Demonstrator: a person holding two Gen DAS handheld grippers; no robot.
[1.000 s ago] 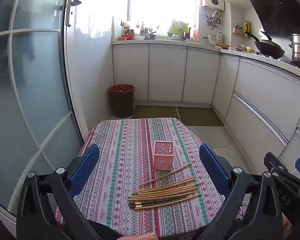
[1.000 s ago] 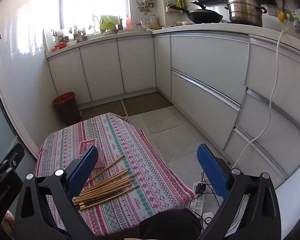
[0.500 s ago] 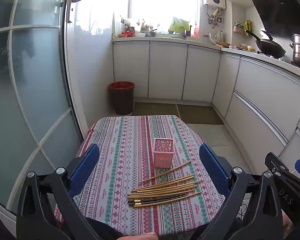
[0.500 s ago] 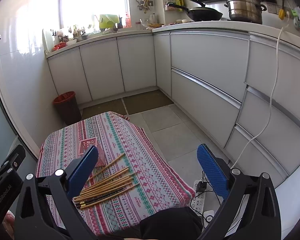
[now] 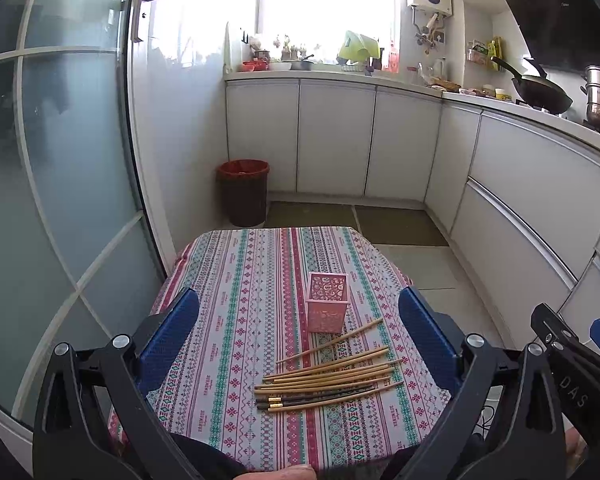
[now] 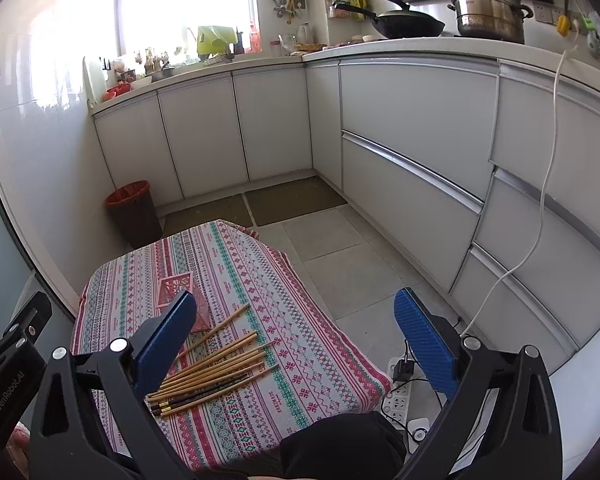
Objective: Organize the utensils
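red bin (image 5: 243, 192), wok (image 6: 406, 24), steel pot (image 6: 488, 10), perhaps a power strip (image 6: 400, 394)

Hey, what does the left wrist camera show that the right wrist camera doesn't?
Only the left wrist view shows the frosted glass door and the whole pink holder, upright, with nothing in front of it. Only the right wrist view shows the power strip on the floor and the white cable down the cabinets. Both show the chopsticks lying loose on the striped tablecloth, the red bin, and open, empty grippers.

Pink holder (image 5: 326, 303); tan chopsticks (image 5: 332, 376); striped red-green tablecloth (image 5: 236, 304).
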